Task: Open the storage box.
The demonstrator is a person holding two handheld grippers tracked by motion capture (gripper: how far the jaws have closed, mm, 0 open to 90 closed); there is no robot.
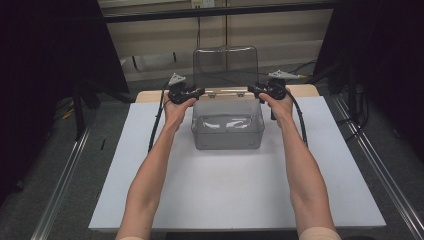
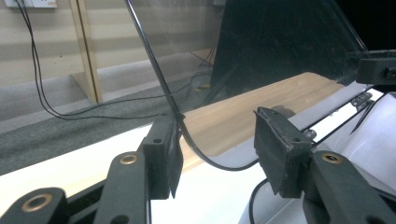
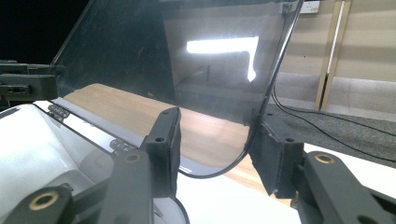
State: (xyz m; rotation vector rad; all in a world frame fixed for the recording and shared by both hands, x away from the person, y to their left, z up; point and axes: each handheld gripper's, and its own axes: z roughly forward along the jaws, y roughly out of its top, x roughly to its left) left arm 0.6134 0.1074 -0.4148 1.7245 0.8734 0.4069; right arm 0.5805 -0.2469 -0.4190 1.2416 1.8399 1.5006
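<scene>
On white table mat (image 1: 235, 190), clear bin (image 1: 227, 131), lid (image 1: 226, 67) upright, dim room.

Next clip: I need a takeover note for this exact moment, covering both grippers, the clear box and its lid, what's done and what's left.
Left gripper: jaws open around the lid's lower left corner, one pad touching its edge.
Right gripper: jaws open around the lower right corner, far pad against the edge.
Clear box sits on the white mat, nothing visible inside.
Done: the hinged lid stands upright, raised.
Left: probably draw both grippers clear.
</scene>
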